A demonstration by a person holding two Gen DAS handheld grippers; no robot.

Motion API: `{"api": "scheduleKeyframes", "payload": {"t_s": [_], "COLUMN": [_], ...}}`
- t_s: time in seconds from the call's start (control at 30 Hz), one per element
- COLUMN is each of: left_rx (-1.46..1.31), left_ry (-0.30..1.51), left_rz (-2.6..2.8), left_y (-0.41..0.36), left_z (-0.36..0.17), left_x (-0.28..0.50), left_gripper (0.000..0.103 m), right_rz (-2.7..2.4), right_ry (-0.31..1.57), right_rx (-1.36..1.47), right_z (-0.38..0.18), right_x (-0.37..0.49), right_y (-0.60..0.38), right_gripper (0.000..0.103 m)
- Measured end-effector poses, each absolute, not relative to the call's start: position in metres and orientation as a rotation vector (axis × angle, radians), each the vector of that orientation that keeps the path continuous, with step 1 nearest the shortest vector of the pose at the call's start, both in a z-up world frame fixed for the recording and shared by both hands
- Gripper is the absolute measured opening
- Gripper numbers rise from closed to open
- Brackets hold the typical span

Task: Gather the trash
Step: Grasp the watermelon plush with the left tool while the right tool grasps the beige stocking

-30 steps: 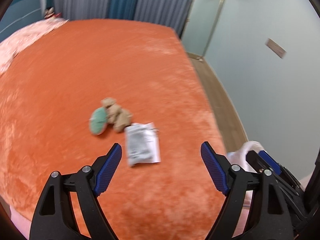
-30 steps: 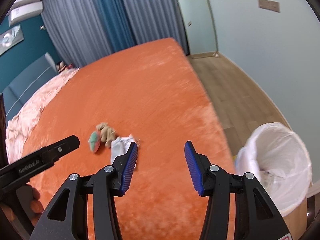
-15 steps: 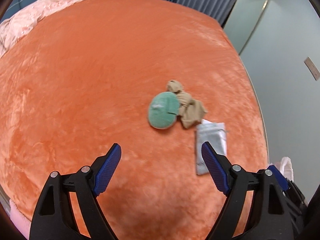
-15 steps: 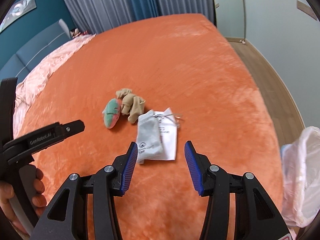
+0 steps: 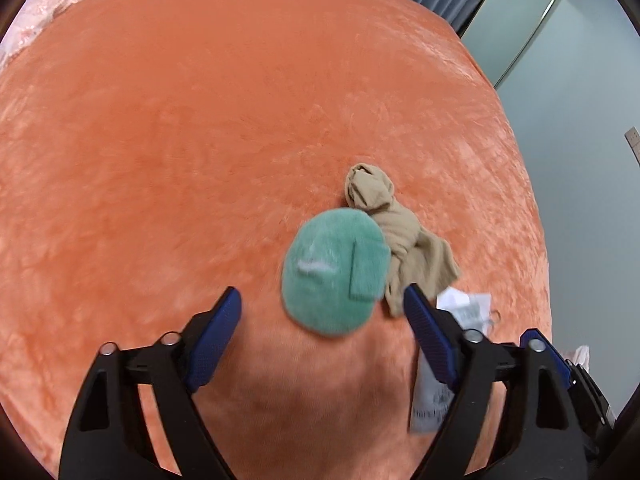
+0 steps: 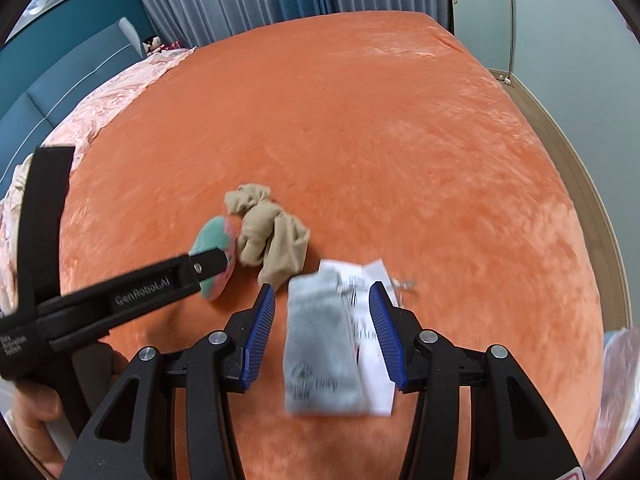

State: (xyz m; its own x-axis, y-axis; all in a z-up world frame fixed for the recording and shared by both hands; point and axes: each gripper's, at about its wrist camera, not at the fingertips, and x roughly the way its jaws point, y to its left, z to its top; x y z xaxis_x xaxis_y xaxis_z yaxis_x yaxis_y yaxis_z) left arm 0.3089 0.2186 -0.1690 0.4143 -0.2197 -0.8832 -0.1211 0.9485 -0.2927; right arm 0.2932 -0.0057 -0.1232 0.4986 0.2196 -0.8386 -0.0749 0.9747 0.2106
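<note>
Orange plush bed (image 5: pixel 180 128) carries, left to right, a soft green pad (image 5: pixel 332 272) framed by the wide-open, empty left tongs (image 5: pixel 322 304), limp tan cloth (image 5: pixel 400 240), and a light grey pouch (image 6: pixel 320 340) on paper, between the open, empty right tongs (image 6: pixel 322 300), best pinched mid-body.

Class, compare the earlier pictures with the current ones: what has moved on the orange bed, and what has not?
Both grippers moved in over the bed: the left gripper toward the green pad, the right gripper over the grey packet. Nothing grasped; both jaws stay open. The pad, the beige cloth and the packet lie unmoved.
</note>
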Motion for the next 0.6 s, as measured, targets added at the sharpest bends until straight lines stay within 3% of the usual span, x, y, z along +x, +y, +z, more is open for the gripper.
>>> {"api": "scheduleKeyframes", "payload": {"t_s": [0.03,0.1,0.37,0.5,0.6], "left_rx": [-0.35,-0.408,-0.581,-0.583,-0.533], "left_ry": [1.161,1.179,1.133,1.112,1.068], "left_rz": [-0.077,-0.122,-0.123,-0.107,-0.034], "left_y": [0.22,0.226,0.267,0.28,0.29], "left_z": [-0.174,-0.183,-0.188,-0.188,-0.176], "left_x": [0.314,0.32,0.311,0.309,0.305], "left_gripper": [0.06,0.051,0.048,0.049,0.051], "right_rz": [0.181,0.19,0.244,0.275,0.298], "right_ry": [1.036,1.039,1.072,1.107,1.114], "right_rx": [0.157,0.161,0.153,0.162,0.158], "right_z": [-0.125,-0.128,-0.154,-0.169,-0.172], "right_x": [0.299,0.312,0.349,0.355,0.355], "right_y": [-0.005,-0.002,0.025,0.037,0.045], "right_gripper": [0.048,0.048,0.047,0.034,0.017]}}
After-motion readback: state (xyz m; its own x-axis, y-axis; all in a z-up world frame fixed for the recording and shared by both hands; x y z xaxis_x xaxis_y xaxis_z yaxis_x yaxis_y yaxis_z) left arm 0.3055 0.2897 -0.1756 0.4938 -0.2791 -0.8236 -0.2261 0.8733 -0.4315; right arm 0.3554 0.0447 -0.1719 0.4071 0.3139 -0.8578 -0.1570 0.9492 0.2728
